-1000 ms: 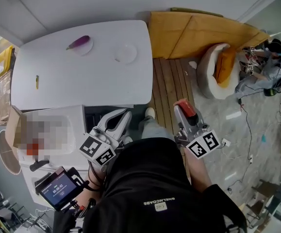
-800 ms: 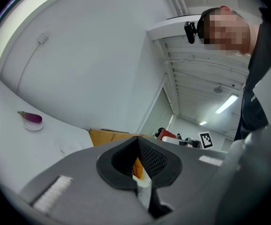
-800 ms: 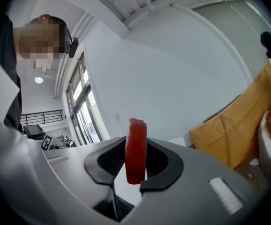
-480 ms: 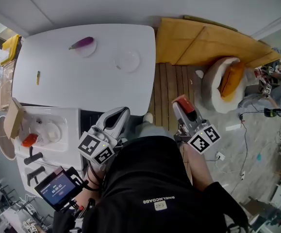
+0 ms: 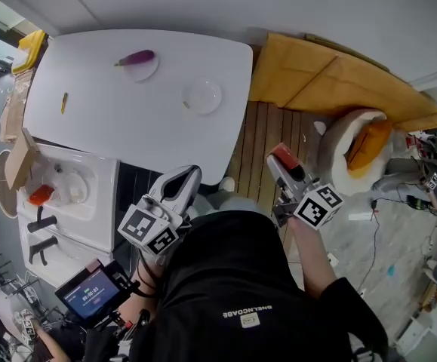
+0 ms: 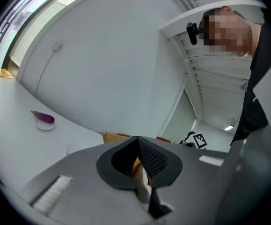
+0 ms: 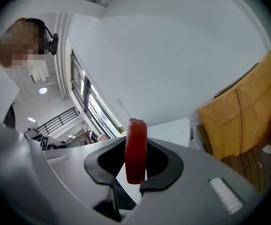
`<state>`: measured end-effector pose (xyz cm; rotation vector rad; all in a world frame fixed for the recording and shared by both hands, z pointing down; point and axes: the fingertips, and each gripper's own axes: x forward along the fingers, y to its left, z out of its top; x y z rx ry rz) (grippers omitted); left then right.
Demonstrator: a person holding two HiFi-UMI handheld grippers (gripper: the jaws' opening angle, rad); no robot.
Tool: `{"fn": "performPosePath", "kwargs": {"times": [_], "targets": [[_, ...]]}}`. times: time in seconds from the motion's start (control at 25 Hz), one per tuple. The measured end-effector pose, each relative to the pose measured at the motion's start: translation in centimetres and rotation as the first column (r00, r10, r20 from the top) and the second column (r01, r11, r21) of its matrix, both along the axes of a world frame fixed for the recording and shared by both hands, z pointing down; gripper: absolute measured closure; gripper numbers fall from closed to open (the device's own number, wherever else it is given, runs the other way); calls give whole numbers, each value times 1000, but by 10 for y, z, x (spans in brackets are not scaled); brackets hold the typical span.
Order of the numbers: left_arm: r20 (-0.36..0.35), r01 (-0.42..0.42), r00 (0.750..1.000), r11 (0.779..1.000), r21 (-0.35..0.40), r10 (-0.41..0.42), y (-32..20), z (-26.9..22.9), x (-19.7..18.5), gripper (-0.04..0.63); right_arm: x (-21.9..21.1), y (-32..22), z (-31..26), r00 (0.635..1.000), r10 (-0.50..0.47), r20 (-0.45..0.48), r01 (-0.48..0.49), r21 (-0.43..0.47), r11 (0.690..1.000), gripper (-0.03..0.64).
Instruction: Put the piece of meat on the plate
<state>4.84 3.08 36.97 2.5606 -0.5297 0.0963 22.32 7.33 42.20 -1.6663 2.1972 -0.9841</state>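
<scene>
The white worktop [image 5: 127, 119] fills the top left of the head view. On its far side a purple eggplant [image 5: 137, 57] lies on a small dish [image 5: 144, 68]. The clear plate [image 5: 202, 96] sits at about 4 o'clock from the eggplant, near the right end of the worktop.

The left tool [image 5: 190, 176] is held low in front of the person, just off the near edge of the worktop. The left arm [image 5: 144, 281] comes up from the bottom of the view. The tool points to about 1 o'clock and lies almost level. Its marker cube [image 5: 149, 231] faces up. Its jaws are pressed together with nothing in them.

The right tool [image 5: 281, 162] is at about 3 o'clock from the left one, well apart from it. It is over the wood floor [image 5: 267, 130] beside the worktop. The bare right arm [image 5: 312, 259] reaches up from 5 o'clock, and the tool points to about 11 o'clock. Its jaws are narrow and squeeze the red meat [image 7: 136, 146]. The meat stands on its edge between them and sticks up past the tips. It is at about 4 o'clock from the plate, well apart from it, and off the worktop.
</scene>
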Motion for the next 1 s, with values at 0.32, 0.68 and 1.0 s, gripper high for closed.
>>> {"fn": "performPosePath", "kwargs": {"times": [0.32, 0.68, 1.0], "targets": [[48, 75, 996, 997, -19, -74, -12, 14, -3, 575, 4, -32, 26, 996, -60, 59, 64, -67, 996, 522], [49, 142, 989, 988, -59, -140, -52, 30, -27, 575, -21, -86, 64, 982, -115, 151, 138, -155, 978, 522], [33, 160, 987, 984, -85, -157, -78, 34, -31, 575, -37, -132, 93, 966, -170, 197, 214, -234, 948, 522]]}}
